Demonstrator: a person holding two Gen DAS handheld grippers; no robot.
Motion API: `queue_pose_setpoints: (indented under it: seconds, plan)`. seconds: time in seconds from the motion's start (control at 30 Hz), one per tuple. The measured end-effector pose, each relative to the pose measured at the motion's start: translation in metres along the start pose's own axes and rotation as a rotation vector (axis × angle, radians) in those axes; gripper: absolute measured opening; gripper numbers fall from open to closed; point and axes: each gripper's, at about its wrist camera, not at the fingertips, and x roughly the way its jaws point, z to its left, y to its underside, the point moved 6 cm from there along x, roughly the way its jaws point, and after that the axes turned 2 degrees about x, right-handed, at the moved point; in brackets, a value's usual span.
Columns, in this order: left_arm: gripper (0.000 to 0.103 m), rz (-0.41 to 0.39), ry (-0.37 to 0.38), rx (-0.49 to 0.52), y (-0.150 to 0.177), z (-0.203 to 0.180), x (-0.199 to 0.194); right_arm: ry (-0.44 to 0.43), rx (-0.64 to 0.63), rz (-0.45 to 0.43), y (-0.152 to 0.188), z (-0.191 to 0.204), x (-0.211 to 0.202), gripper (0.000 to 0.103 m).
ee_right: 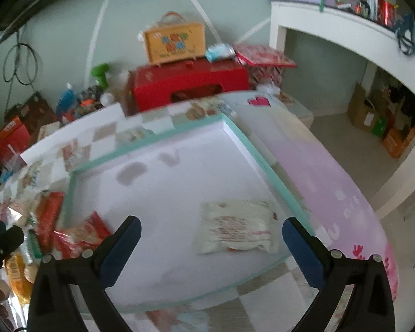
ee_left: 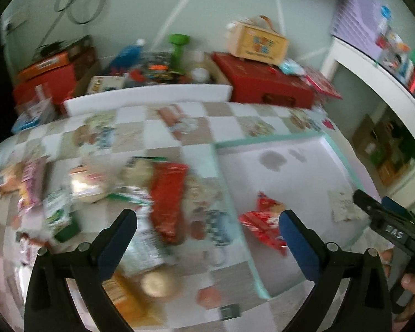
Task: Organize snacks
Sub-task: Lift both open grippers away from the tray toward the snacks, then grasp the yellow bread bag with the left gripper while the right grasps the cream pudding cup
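Fingers of left gripper (ee_left: 207, 232) and right gripper (ee_right: 211, 239) spread wide, empty, above the bench (ee_left: 166, 138). Beneath the left, a loose snack pile (ee_left: 141, 210) with a long red pack (ee_left: 168, 199): probably light, crinkly, slippery film, best pinched across the flat middle. Beyond, a teal-rimmed tray (ee_right: 251, 152) holding a pale pouch (ee_right: 238, 229) and red packets (ee_right: 80, 235); neighbouring wrappers crowd any approach.

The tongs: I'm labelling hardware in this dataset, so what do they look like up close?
Both the left tongs and right tongs have black angular plastic arms that taper forward, blue pads on the inner faces, and round silver bolts at the joints. In the left wrist view, the right tongs' body bears white lettering, and bare fingers grip it.
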Motion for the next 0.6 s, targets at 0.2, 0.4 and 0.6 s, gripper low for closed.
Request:
queue_pose_setpoints:
  seconds: [0.2,0.4,0.6]
  plan:
    - [0.102,-0.013,-0.087,-0.071,0.006,0.055,-0.017,-0.056,-0.043,-0.037,-0.002,0.049,-0.014,0.103]
    - [0.102,-0.015,-0.161,-0.145,0.014,0.114,-0.033,-0.094,-0.069,-0.003,0.004,0.098,-0.019,0.103]
    - [0.102,-0.014,-0.193,-0.236,0.024,0.163,-0.044,-0.135,-0.104,0.056,0.016,0.150,-0.020,0.103]
